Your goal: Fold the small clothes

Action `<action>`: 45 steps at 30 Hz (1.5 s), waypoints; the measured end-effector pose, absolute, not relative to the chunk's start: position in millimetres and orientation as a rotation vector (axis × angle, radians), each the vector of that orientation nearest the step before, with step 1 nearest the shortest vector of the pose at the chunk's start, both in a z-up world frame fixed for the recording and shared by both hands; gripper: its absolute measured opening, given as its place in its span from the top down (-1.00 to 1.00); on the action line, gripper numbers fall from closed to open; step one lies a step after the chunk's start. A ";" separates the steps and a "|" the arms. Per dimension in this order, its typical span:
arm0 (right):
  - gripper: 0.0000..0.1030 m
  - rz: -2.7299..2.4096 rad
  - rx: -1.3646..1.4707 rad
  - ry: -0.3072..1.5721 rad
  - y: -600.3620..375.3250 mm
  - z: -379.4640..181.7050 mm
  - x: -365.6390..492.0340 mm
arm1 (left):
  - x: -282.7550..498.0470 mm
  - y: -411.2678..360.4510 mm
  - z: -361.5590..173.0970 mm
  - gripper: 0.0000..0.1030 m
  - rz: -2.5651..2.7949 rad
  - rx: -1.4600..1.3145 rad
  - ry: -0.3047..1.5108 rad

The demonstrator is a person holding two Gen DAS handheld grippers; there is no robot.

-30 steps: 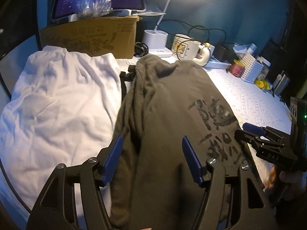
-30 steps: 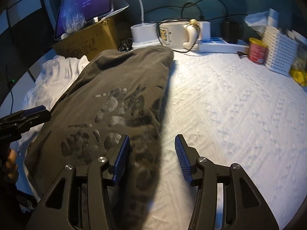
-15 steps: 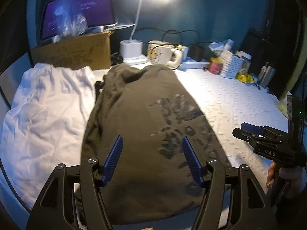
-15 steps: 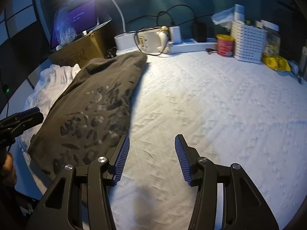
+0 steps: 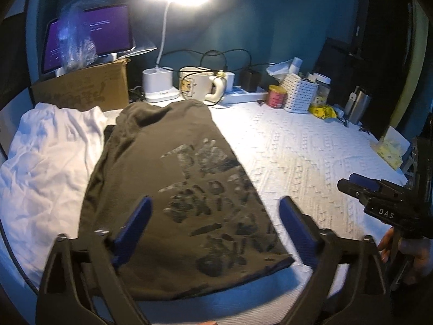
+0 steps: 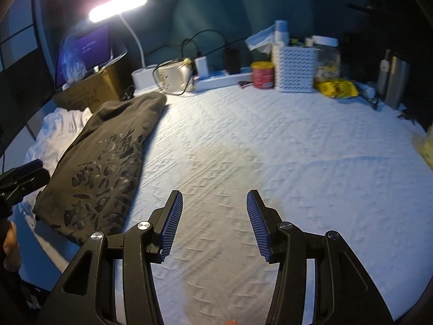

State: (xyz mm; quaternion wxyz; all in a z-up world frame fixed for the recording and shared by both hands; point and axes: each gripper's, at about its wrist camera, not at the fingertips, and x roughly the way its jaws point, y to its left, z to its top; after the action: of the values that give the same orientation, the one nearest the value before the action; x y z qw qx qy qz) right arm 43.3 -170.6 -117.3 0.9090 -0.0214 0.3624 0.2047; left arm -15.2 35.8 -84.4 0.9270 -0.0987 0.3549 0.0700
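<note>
While the left gripper is opening above the dark shirt — nothing pinched — the right gripper hangs parted, empty, right of it. Shirt lies folded beside the white garment; soft, limp — best pinched at its near hem corners.

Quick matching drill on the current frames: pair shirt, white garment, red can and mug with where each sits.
Things:
1 dark shirt
2 white garment
3 red can
4 mug

Places:
A beside the white basket
B folded, lying on the white cover
C next to the lamp base
D crumpled, left of the shirt

Pairs: 1-B, 2-D, 3-A, 4-C
</note>
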 end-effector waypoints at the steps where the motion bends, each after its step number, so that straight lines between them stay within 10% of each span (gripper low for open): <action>1: -0.02 0.410 -0.046 0.742 -176.3 -115.1 42.0 | -13.6 31.1 -82.7 -0.96 0.145 -0.186 0.720; 45: -0.02 0.221 -0.041 0.280 -273.2 76.1 -69.0 | -57.6 -27.5 74.5 -0.97 0.100 -0.077 0.338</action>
State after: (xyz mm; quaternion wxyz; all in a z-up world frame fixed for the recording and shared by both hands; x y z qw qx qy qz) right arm -69.0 -273.2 76.1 0.9840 -0.0206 0.1391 0.1097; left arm -57.6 -27.5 74.5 0.9838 -0.0384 0.1680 0.0498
